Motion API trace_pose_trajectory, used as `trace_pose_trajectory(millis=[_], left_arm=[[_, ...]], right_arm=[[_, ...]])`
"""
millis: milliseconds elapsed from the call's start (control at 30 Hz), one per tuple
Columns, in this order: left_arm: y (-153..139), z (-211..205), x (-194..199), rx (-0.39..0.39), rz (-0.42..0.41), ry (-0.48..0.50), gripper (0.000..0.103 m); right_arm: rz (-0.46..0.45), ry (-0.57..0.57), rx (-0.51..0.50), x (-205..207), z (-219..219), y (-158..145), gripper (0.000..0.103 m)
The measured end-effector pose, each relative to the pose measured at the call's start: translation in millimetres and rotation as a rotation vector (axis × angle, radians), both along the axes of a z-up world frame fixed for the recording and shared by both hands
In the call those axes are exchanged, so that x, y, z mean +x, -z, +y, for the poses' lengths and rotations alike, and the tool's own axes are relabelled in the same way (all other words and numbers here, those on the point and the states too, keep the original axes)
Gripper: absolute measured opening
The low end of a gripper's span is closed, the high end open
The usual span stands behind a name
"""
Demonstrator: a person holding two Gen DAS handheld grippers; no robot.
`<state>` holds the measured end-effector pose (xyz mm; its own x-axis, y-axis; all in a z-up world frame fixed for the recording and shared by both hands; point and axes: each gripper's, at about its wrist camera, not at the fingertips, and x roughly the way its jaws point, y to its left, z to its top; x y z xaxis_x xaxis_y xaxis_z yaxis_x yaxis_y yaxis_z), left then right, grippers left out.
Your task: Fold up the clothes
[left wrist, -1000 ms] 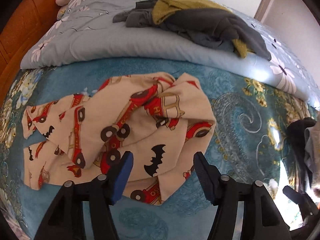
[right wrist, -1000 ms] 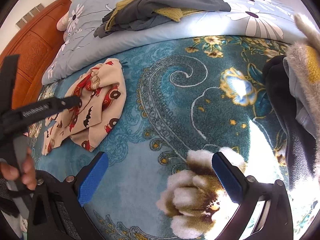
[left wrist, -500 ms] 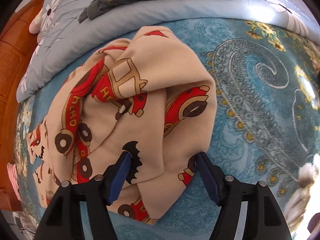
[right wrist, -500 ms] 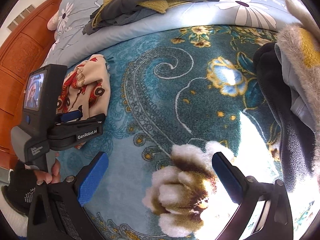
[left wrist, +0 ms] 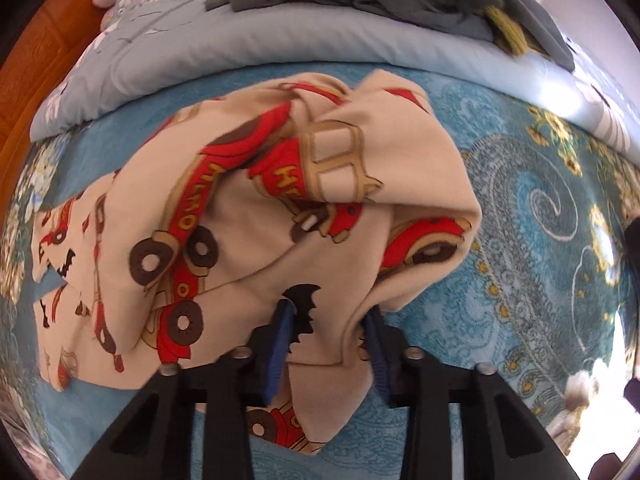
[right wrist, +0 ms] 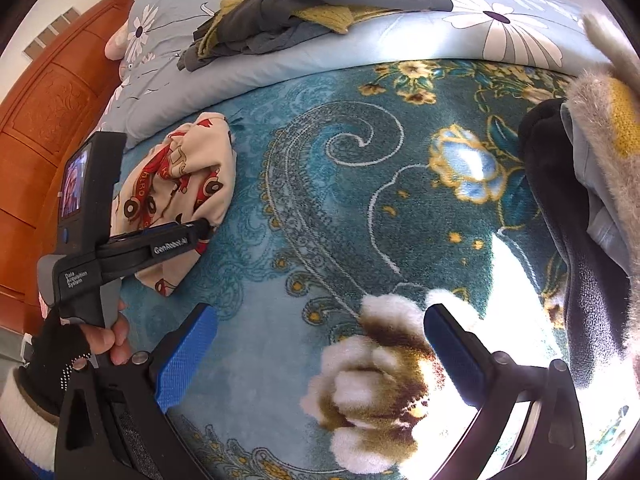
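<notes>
A crumpled beige garment (left wrist: 256, 216) printed with red cars and black bats lies on the teal patterned blanket (left wrist: 540, 248). My left gripper (left wrist: 326, 332) is shut on a bunched fold at the near edge of that beige garment (right wrist: 188, 184), its blue pads (left wrist: 280, 340) pressing the cloth from both sides. From the right wrist view the left gripper (right wrist: 202, 230) shows at the left, held by a gloved hand (right wrist: 76, 348). My right gripper (right wrist: 320, 356) hangs open above the blanket (right wrist: 328, 208), with nothing between its fingers.
A pale blue flowered quilt (left wrist: 240, 40) runs across the back, with a heap of dark grey and olive clothes (right wrist: 304, 8) on it. Black, grey and furry garments (right wrist: 580, 208) are piled at the right. A wooden headboard (right wrist: 48, 120) stands at the left.
My left gripper has come down onto the beige garment and shut on its near fold, which now bunches between the pads. The right gripper has barely moved.
</notes>
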<state>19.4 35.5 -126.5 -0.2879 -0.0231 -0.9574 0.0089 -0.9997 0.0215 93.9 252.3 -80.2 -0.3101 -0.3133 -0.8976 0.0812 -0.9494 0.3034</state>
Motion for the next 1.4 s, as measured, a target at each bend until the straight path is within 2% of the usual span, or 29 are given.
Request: trace_pose_trajectory(millis=[33,67,267,367,467,600,700,933,1033,1100,1233,1333,1400], left_arm=[[-3.0,-4.2,-1.2,0.009,0.01,-0.014,0.021],[-7.9,-6.1,1.3,0.023,0.027,-0.02,0.017],[-37.8,-17.5,17.2,0.108,0.13,-0.058,0.013],[-65.0,-29.1,16.1,0.214,0.19,-0.05,0.012],[-94.9,-32.9,16.7,0.275,0.235,-0.009,0.007],[-118.3,-43.4,-10.9,0.35,0.288,0.059,0.006],[-155.7,-22.1,-15.1,0.4,0.341,0.14,0.006],[-265.8,43.7,-8.2,0.684,0.472,0.365,0.006],[-315.5,49.3,-0.4,0.876,0.54,0.446,0.006],[-332.5,41.9,-2.1,0.918,0.568,0.454,0.006],[-303.8,-6.3,-30.7,0.815,0.515,0.315,0.007],[-245.9,-70.8,-47.5,0.754,0.419,0.113,0.007],[-206.1,-118.3,-45.2,0.717,0.355,-0.01,0.007]], right_arm=[[0.001,0.002,-0.003,0.4,0.4,-0.4,0.103],[0.003,0.004,-0.005,1.0,1.0,-0.9,0.103],[0.016,0.02,-0.021,1.9,8.0,-3.0,0.103],[0.019,0.028,-0.026,3.6,13.5,-2.0,0.103],[0.009,0.03,-0.021,4.6,15.2,3.8,0.103],[-0.012,0.036,-0.039,5.3,14.2,10.4,0.103],[-0.007,0.025,-0.048,7.1,11.0,8.6,0.103],[0.019,0.03,-0.043,8.3,9.3,-2.1,0.103],[0.024,0.044,-0.037,8.3,12.5,-5.0,0.103],[0.022,0.052,-0.035,8.5,14.2,-5.9,0.103],[0.022,0.048,-0.037,10.7,12.1,-6.5,0.103],[0.016,0.028,-0.037,12.3,6.6,-5.2,0.103],[0.012,0.014,-0.037,13.4,2.7,-4.1,0.103]])
